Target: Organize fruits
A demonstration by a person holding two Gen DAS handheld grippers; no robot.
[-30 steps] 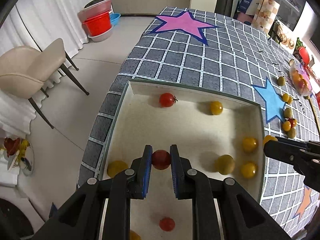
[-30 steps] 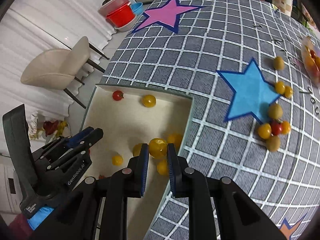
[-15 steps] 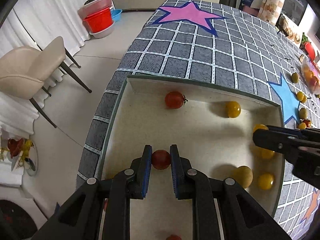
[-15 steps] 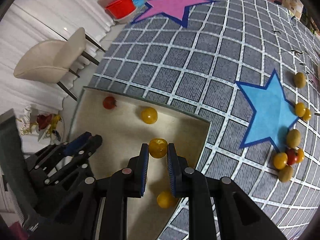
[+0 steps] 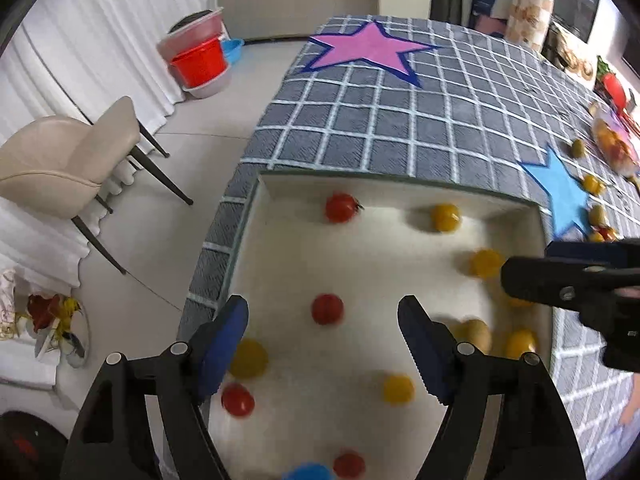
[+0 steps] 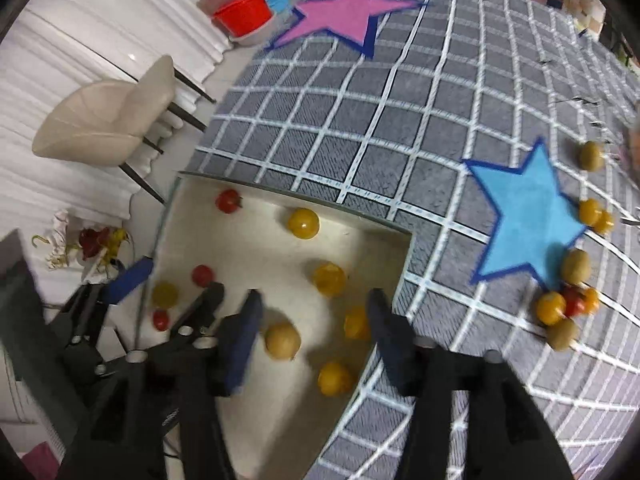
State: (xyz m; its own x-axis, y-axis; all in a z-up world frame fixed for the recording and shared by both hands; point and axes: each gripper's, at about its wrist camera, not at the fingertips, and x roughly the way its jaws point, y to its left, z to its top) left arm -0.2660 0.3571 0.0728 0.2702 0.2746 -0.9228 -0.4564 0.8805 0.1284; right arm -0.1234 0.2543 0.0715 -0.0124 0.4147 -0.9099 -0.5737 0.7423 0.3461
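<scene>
- Both grippers point steeply down over the box (image 5: 256, 216), side by side, each one showing up in the other's camera.
- Left gripper (image 5: 323, 344): jaws have just been opening and now stand wide apart, gripping nothing. A red tomato (image 5: 327, 309) sits free on the box floor between the blue pads (image 5: 224, 344), touching neither.
- Right gripper (image 6: 314, 330): same deal, jaws just been opening, now spread with nothing pinched. A yellow tomato (image 6: 329, 279) lies just ahead of the gap, and a paler one (image 6: 283, 340) sits near the left pad.
- The box is shallow, cream inside with a greenish rim, sitting at the table's near corner on the checked cloth (image 6: 340, 120).
- Inside it's a mix of small, round red and yellow tomatoes scattered loose; another red one (image 5: 341, 207) sits by the far wall.
- More tomatoes are still out on the cloth, a little cluster (image 6: 564, 308) just beside the blue star (image 6: 528, 216), well apart from the box.
- The right view is a bit smeared.
</scene>
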